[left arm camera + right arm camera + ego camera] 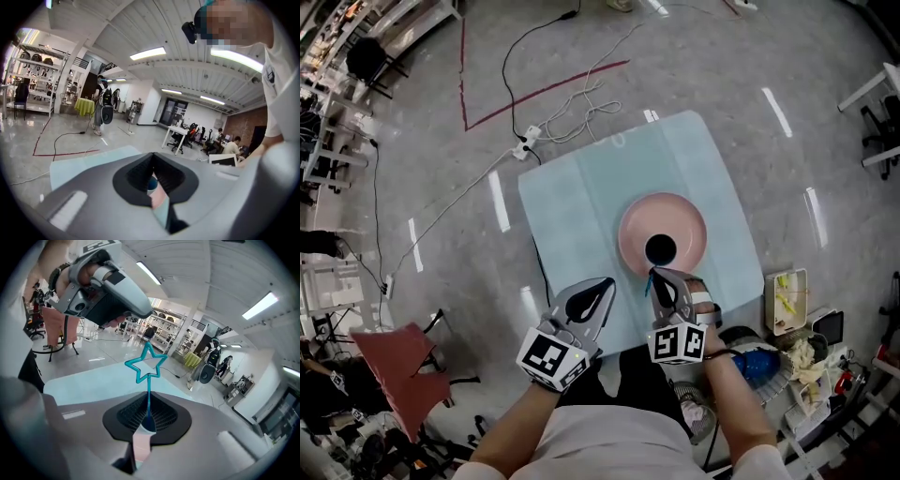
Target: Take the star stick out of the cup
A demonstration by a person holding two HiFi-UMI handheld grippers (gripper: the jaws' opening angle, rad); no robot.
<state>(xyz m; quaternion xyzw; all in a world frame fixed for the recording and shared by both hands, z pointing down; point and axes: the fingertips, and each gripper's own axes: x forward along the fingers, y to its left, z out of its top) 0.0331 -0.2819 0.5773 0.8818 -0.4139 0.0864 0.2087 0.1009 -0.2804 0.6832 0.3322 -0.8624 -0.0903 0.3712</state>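
Note:
The black cup point(660, 249) stands in the middle of a pink plate point(689, 217) on the light blue cloth point(581, 197). My right gripper point(662, 278) is just in front of the cup, shut on the stem of the blue star stick point(147, 365). In the right gripper view the star rises past the jaw tips of the right gripper point(148, 417). In the head view the star stick point(649, 280) shows as a small blue bit beside the jaws, outside the cup. My left gripper point(602, 284) hovers to the left, shut and holding nothing. The left gripper point(153, 182) shows only a thin slit.
The cloth covers a small table surrounded by grey floor with cables point(553, 127) and red tape lines. A cluttered stand with a tray point(787, 300) sits at the right, a red chair point(398, 361) at the lower left. People stand in the background.

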